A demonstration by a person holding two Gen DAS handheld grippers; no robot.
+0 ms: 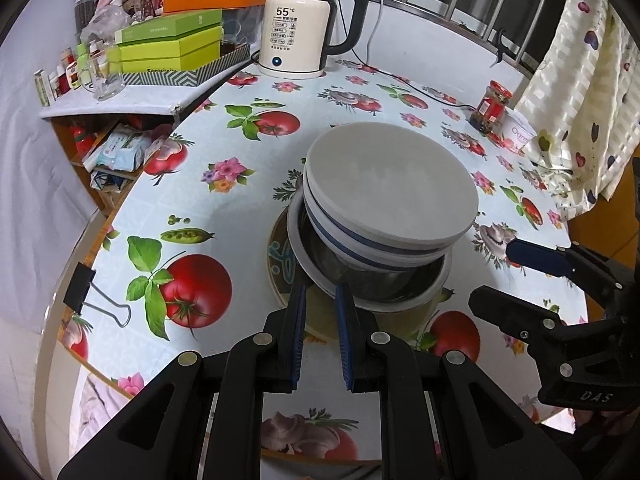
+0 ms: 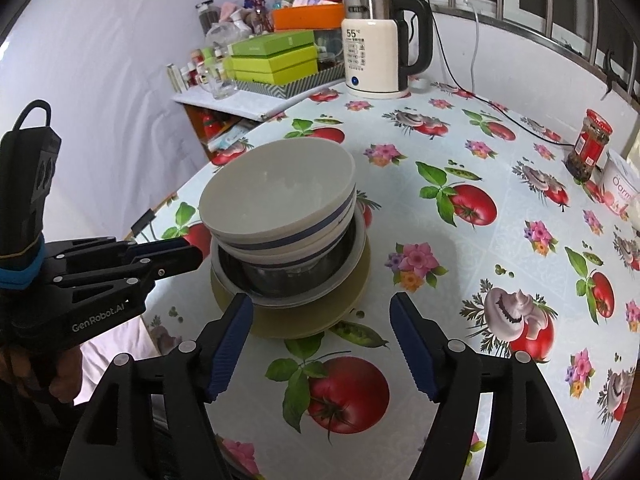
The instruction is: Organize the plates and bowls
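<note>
Stack at table centre: white bowls (image 2: 276,196) nested in steel bowl (image 1: 372,280) on plate (image 2: 296,320). My left gripper (image 1: 320,292) pinches the steel rim at 6 o'clock, steadying. Right gripper (image 2: 320,304) wide open, empty.

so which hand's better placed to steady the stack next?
Left, probably. Its fingers already straddle the rim of the metal-lined bowl under the stacked bowls. The right gripper is open, empty, short of the stack.
</note>
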